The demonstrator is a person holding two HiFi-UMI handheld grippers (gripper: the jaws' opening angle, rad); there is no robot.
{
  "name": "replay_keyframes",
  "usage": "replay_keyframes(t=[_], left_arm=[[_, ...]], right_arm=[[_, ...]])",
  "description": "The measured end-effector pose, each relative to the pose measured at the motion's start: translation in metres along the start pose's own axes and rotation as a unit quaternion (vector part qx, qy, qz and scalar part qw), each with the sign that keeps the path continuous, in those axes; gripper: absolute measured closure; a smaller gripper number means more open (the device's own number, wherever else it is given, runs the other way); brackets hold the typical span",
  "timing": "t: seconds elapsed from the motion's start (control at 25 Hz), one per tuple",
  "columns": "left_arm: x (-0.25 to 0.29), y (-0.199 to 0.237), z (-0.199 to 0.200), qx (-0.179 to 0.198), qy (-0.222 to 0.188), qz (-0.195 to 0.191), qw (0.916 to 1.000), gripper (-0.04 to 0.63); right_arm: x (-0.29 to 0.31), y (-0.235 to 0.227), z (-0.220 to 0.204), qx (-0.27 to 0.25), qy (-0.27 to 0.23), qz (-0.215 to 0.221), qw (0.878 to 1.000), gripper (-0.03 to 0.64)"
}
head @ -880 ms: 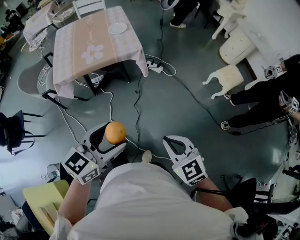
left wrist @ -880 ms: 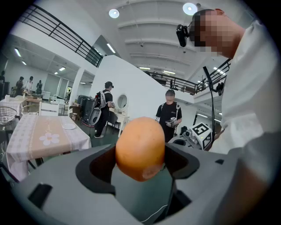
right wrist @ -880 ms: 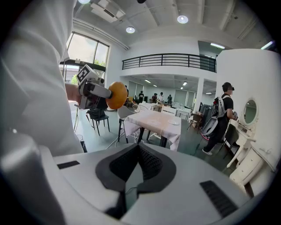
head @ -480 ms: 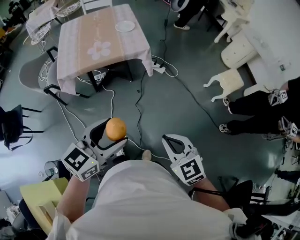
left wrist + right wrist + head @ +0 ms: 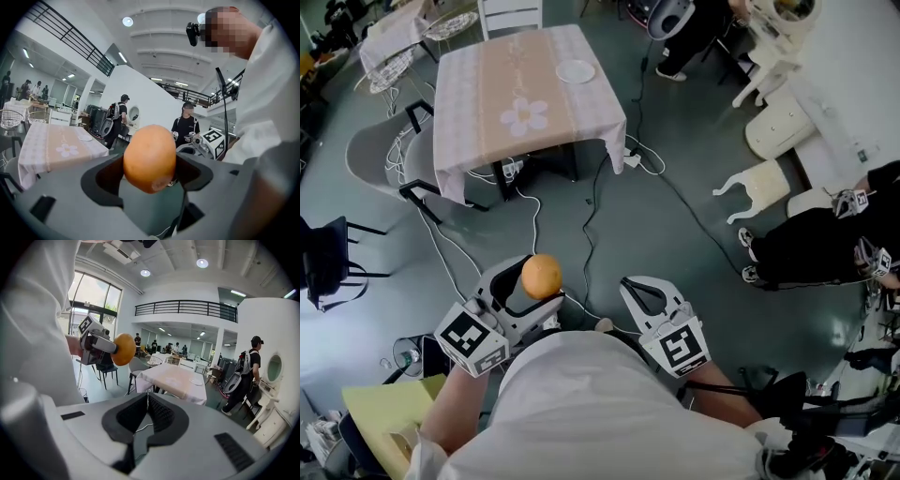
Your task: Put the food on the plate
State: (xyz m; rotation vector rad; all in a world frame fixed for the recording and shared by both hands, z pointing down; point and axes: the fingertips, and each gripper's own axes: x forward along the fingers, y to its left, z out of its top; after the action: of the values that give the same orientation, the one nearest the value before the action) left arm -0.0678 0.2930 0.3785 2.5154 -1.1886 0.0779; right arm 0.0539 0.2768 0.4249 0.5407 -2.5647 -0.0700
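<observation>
An orange (image 5: 542,277), round and smooth, sits between the jaws of my left gripper (image 5: 532,282), which is shut on it and held up in front of my body. It fills the middle of the left gripper view, orange (image 5: 150,157). My right gripper (image 5: 641,292) hangs beside it, shut with nothing between its jaws. In the right gripper view the orange (image 5: 123,349) shows at upper left. A small white plate (image 5: 575,71) lies at the far corner of a table (image 5: 487,112) with a pink cloth, well ahead of both grippers.
Black and white cables (image 5: 591,202) snake over the grey floor between me and the table. Grey chairs (image 5: 380,155) stand at the table's left. A seated person's legs (image 5: 811,248) and white chairs (image 5: 759,183) are at the right. A yellow thing (image 5: 380,412) sits at my lower left.
The table and plate have slid lower and rightward in the head view, so I am nearer to them. Both grippers keep their pose, the orange still held.
</observation>
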Motion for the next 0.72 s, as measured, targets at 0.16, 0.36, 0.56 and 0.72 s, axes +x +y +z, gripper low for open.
replay_keyframes(t=[0.16,0.36,0.56,0.72], left_arm=[[-0.014,0.021,-0.004,-0.003,0.005,-0.007,1.0,0.242],[-0.019,0.044,-0.009,-0.006,0.018,-0.033,0.9993,0.242],[-0.001,0.065,0.0,0.001,0.014,-0.037,0.9992,0.242],[0.035,0.081,0.014,0.009,0.016,-0.035,0.9992,0.242]], right_arm=[[0.025,0.003,0.017,0.001,-0.003,-0.019,1.0,0.592],[0.049,0.002,0.029,0.019,-0.008,-0.047,0.999,0.497],[0.063,-0.013,0.027,0.023,0.007,-0.042,0.999,0.497],[0.072,-0.054,0.033,0.015,0.0,-0.039,0.999,0.499]])
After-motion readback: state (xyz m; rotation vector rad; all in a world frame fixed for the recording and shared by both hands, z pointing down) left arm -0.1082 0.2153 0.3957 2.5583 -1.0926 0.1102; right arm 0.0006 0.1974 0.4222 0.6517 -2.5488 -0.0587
